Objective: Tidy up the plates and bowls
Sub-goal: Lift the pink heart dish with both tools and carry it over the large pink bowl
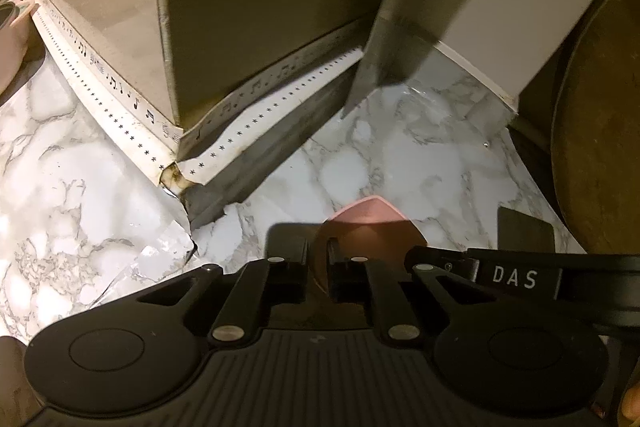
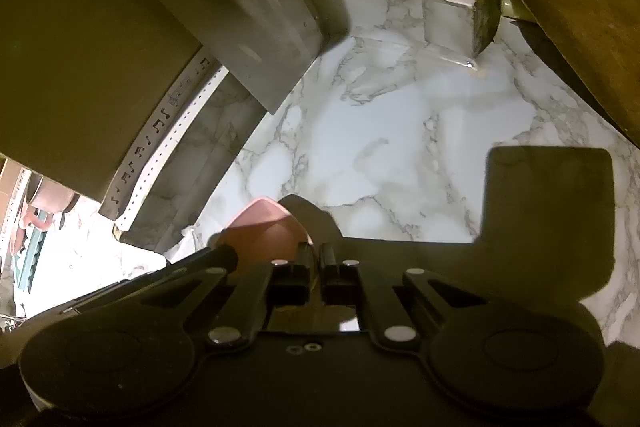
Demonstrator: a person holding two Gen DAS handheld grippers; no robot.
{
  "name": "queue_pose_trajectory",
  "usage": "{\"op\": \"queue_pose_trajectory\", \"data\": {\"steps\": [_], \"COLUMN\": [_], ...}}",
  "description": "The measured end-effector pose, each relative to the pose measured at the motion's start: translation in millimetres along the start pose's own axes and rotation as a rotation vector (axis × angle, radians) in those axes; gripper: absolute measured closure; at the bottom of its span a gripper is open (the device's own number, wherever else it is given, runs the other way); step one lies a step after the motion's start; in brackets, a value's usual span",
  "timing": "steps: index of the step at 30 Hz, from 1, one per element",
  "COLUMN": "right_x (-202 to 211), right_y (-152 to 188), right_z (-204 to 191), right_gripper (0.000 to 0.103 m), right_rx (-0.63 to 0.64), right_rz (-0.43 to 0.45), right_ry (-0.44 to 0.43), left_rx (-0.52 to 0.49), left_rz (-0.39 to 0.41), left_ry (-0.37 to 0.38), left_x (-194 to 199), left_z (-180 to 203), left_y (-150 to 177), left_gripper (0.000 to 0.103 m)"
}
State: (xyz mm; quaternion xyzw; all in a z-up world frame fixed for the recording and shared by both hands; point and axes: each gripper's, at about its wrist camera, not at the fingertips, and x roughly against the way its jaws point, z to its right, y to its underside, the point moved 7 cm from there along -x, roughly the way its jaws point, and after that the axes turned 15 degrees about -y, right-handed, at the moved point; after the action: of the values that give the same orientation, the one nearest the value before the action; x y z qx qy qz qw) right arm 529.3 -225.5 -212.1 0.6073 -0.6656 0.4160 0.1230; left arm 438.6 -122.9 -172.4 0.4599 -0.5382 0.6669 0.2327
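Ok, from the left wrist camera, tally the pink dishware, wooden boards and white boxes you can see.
Pink dishware: 2, dish and pot at left edge
Wooden boards: 1, round board
White boxes: 1, vented box
Total: 4

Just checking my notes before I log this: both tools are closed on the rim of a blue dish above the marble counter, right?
Not quite: the dish is pink, not blue. The left wrist view shows the left tool closed on its rim, and the right wrist view shows the right tool closed on it too, above the marble counter.
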Motion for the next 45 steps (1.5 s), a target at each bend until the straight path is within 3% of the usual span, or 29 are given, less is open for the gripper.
{"op": "queue_pose_trajectory", "data": {"steps": [17, 33, 45], "right_x": [47.2, 107.0, 140.4], "right_y": [29.6, 92.4, 132.1], "right_z": [-26.9, -67.6, -84.4], "right_gripper": [0.101, 0.101, 0.101], "right_rx": [0.020, 0.009, -0.010], "right_rz": [0.047, 0.135, 0.190], "right_ry": [0.039, 0.080, 0.097], "left_rx": [-0.074, -0.158, -0.217], "left_rz": [0.018, 0.075, 0.091], "left_ry": [0.088, 0.156, 0.202], "left_x": [61.0, 139.9, 177.0], "left_z": [-7.8, -21.4, -27.7], "left_y": [17.4, 51.6, 83.8], "left_gripper": [0.095, 0.095, 0.095]}}
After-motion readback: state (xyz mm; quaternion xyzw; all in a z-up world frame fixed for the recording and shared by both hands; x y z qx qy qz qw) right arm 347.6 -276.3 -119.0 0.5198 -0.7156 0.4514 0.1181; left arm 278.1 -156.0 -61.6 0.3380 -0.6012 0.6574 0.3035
